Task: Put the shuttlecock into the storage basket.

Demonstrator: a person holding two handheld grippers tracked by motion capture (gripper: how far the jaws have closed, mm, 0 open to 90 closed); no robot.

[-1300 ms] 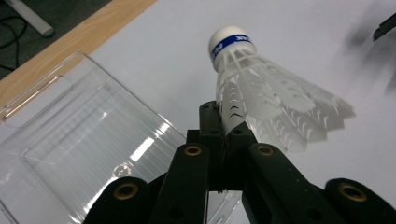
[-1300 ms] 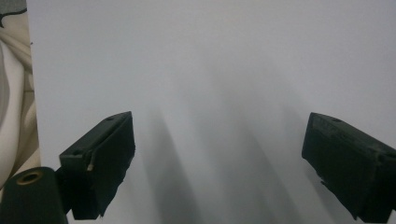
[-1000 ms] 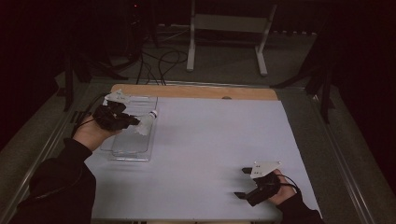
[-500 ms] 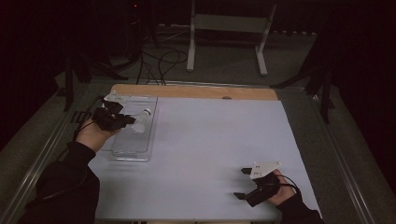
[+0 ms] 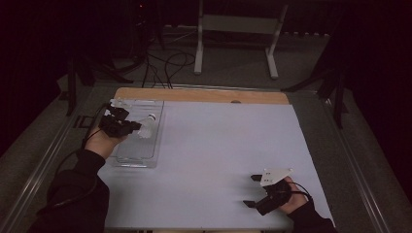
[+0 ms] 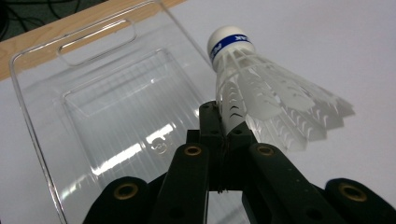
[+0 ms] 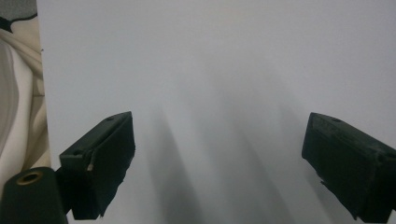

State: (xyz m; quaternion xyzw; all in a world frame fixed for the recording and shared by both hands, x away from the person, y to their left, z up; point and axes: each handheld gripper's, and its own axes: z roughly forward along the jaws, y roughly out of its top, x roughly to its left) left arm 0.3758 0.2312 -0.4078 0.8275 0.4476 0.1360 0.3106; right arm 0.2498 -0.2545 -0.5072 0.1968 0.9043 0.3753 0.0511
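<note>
Pinching shuttlecock (image 6: 261, 100) skirt: left gripper (image 6: 223, 123); right gripper (image 7: 219, 158) wide, empty.

text: white lettering, cut off and unreadable | on: blue band of white plastic shuttlecock (image 6: 261, 88) cork

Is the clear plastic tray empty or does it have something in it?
Empty: the clear tray shows bare ribbed plastic inside. The shuttlecock is above it, pinched in the left gripper.

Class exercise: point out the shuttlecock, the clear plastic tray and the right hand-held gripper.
shuttlecock (image 6: 275, 105): left gripper view, on its white feather skirt.
clear plastic tray (image 6: 107, 105): left gripper view, on its see-through floor.
right hand-held gripper (image 5: 252, 191): high view, midway between its open fingertips.
</note>
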